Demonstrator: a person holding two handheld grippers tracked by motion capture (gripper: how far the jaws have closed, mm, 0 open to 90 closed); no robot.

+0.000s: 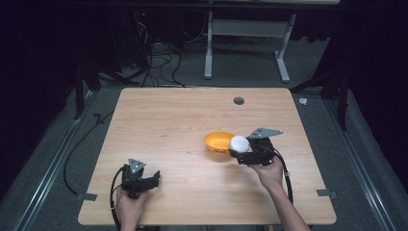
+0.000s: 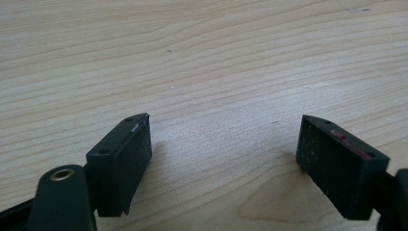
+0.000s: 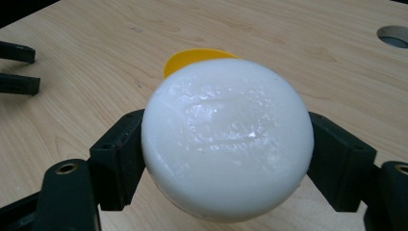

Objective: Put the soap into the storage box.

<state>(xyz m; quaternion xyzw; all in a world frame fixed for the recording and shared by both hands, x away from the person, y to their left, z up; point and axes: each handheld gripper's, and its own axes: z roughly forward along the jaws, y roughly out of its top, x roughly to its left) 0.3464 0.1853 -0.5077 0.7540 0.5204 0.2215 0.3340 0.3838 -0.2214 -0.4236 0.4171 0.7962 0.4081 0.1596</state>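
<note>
A white round object (image 3: 227, 139) sits clamped between the jaws of the right gripper (image 1: 246, 153), right of the table's middle, just beside and partly over an orange bowl (image 1: 217, 141). The left gripper (image 1: 144, 181) rests at the near left with its jaws spread wide on nothing. The wooden table (image 1: 163, 120) has a grey hole (image 1: 238, 100) near its far edge. Beyond lie grey carpet, tangled cables (image 1: 156, 60) and a white frame (image 1: 248, 29) in a dark room.
</note>
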